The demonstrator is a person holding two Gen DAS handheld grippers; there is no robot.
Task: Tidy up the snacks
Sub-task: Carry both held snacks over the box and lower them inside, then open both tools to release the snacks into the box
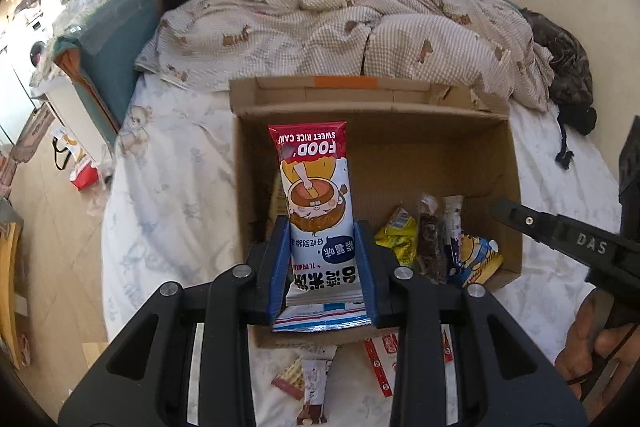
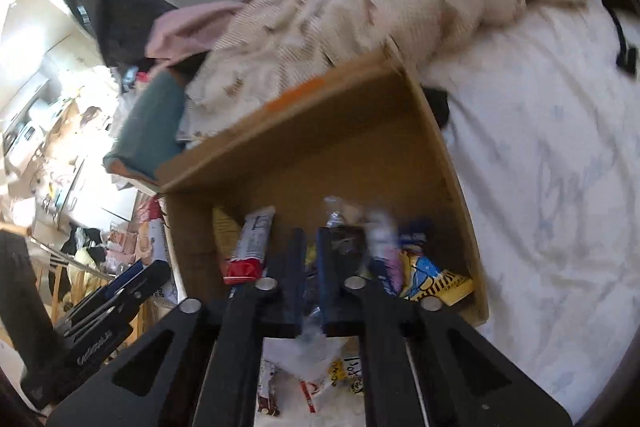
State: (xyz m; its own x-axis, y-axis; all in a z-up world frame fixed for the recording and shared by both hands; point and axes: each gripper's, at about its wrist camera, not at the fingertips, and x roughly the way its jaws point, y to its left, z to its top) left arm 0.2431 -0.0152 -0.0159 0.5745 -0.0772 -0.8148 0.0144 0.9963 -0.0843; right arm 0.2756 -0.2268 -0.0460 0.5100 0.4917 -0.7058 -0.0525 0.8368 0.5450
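Note:
My left gripper (image 1: 322,231) is shut on a sweet rice cake packet (image 1: 314,187), white with a red end and a cartoon girl, held over the left part of an open cardboard box (image 1: 404,143) on the bed. The same packet shows in the right wrist view (image 2: 251,243). The box holds several snacks: a yellow packet (image 1: 398,237), a dark wrapped bar (image 1: 430,247) and a blue-yellow packet (image 1: 478,257). My right gripper (image 2: 311,237) hangs over the box's near edge, its fingers nearly closed on a clear crinkly wrapper (image 2: 314,331); the view is blurred.
More snack packets lie on the white sheet (image 1: 168,211) in front of the box (image 1: 382,359). A crumpled checked quilt (image 1: 360,23) lies behind the box. A teal bed frame (image 1: 116,39) and a cluttered floor are to the left.

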